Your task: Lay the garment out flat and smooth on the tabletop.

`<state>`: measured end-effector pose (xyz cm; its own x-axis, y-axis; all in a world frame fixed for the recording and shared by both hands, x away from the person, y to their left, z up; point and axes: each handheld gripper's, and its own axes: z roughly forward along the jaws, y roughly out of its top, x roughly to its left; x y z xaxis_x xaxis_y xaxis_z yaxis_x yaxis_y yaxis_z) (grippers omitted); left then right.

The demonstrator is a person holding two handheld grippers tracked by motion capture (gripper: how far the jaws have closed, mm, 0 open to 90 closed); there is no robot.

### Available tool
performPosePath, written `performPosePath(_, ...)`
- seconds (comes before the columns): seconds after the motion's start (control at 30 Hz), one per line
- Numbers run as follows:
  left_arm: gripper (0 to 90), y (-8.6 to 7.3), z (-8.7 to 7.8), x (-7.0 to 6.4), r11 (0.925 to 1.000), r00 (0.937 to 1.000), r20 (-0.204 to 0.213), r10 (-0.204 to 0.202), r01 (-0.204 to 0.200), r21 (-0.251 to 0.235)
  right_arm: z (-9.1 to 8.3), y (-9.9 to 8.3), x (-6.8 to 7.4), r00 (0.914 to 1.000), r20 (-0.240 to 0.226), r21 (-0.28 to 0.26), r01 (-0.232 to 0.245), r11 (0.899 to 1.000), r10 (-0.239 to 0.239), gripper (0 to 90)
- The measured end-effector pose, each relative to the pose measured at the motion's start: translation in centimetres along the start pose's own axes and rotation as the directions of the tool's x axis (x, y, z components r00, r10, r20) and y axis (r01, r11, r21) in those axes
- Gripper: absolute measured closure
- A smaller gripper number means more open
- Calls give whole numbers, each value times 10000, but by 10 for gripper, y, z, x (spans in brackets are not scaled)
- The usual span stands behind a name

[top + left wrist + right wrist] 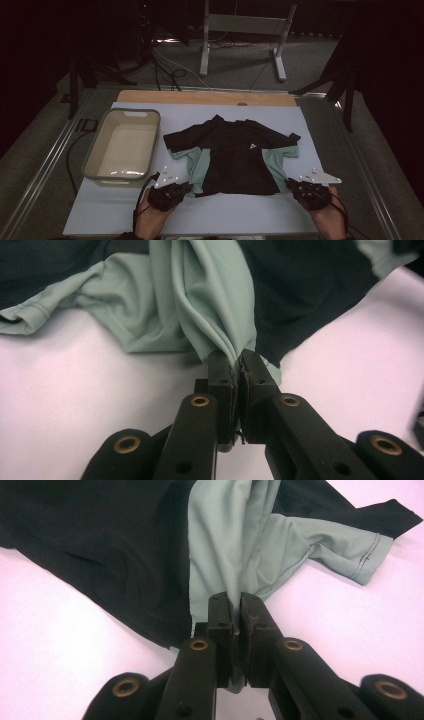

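On the pale surface [250, 215], high view: one shirt [235, 152], black with mint-green side panels, spread flat near the middle, collar toward the far edge, hem toward the person. Left claw [186, 188] at the shirt's near left hem corner; right claw [291, 185] at the near right hem corner. Each is held in a hand coming in from the near edge, with a grey three-cornered plate on top. A beige tub [123, 145] stands just beside the shirt's left sleeve, apart from the cloth. Beyond the surface, a wooden strip [200, 97] along the far edge, cables on the floor and the legs of a white frame [240, 30].

Left gripper view: left claw [237, 365] pressed together, pinching a gathered fold of the mint-green panel [210, 300]; the cloth rises from the jaws in pleats. Black body fabric to the right, a green sleeve edge lying flat to the left, bare surface [75, 400] on both sides.

Right gripper view: right claw [236, 607] pressed together, pinching the green panel [225, 540] where it meets the black fabric. Black cloth spreads to the left; a green sleeve with a stitched hem lies to the right, with a black sleeve tip beyond. Surface [65, 640] bare around the jaws.
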<state>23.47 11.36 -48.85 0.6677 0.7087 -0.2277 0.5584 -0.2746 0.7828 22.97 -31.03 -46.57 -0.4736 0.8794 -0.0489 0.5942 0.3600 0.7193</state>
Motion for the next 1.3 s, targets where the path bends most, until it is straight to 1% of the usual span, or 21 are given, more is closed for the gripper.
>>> performPosePath(0.13,864,1,-16,-3,9992,9996,240,-112,122,-392,-13,-4,2,9999,-150,-162,-57,9999,54,849)
performPosePath(0.23,862,-2,-27,-3,9984,9991,388,-196,216,-527,-22,-8,3,9996,-253,-219,-123,9997,118,848)
performPosePath(0.3,862,-5,-31,-2,9985,9988,422,-262,282,-475,-27,-12,4,9992,-350,-223,-199,9996,191,848)
performPosePath(0.37,863,-9,-33,-1,9980,9976,538,-439,463,-431,-30,-17,5,9983,-494,-185,-310,9993,300,848)
performPosePath(0.4,862,-10,-34,0,9973,9964,635,-563,591,-428,-31,-19,6,9983,-505,-138,-296,9995,289,848)
performPosePath(0.47,863,-14,-35,-2,9969,9948,744,-696,720,-306,-33,-23,8,9982,-543,-9,-264,9997,263,848)
performPosePath(0.6,861,-21,-33,-4,9975,9945,779,-704,693,157,-35,-30,10,9980,-588,183,-227,9996,238,848)
performPosePath(0.73,858,-26,-23,-2,9949,9957,552,-745,704,725,-27,-36,11,9982,-564,481,-189,9987,216,846)
performPosePath(0.77,857,-27,-20,-1,9940,9961,460,-755,716,830,-24,-37,12,9987,-480,586,-139,9982,167,844)
performPosePath(0.83,854,-29,-14,3,9918,9971,155,-749,729,1050,-16,-38,13,9996,-267,829,62,9965,-40,841)
performPosePath(0.9,838,-32,-10,6,9881,9959,-133,-900,910,1238,-9,-38,14,9996,-211,1067,192,9941,-171,837)
performPosePath(0.93,787,-34,-9,7,9878,9950,-298,-954,983,1205,-6,-39,15,9996,-171,1147,227,9931,-209,827)
performPosePath(0.97,728,-34,-9,8,9891,9950,-351,-936,969,1105,-4,-39,16,9997,-74,1260,251,9917,-244,790)
performPosePath(1.0,671,-33,-9,8,9914,9954,-332,-903,930,918,-3,-39,15,9997,22,1329,241,9908,-246,724)
performPosePath(1.07,572,-29,-11,8,9950,9953,-485,-834,859,517,-2,-38,14,9999,-28,1247,139,9921,-137,616)
performPosePath(1.1,556,-26,-11,7,9965,9958,-508,-764,780,301,-3,-36,13,9999,-54,1144,92,9934,-86,583)
performPosePath(1.17,526,-20,-10,6,9976,9963,-514,-687,690,49,-4,-31,13,9999,-158,862,65,9963,-51,545)
performPosePath(1.2,518,-17,-8,5,9977,9968,-429,-681,678,-78,-4,-27,14,9997,-248,715,34,9974,-16,539)
performPosePath(1.3,511,-9,1,2,9985,9985,-203,-515,512,-180,1,-17,16,9988,-478,465,-71,9989,93,552)
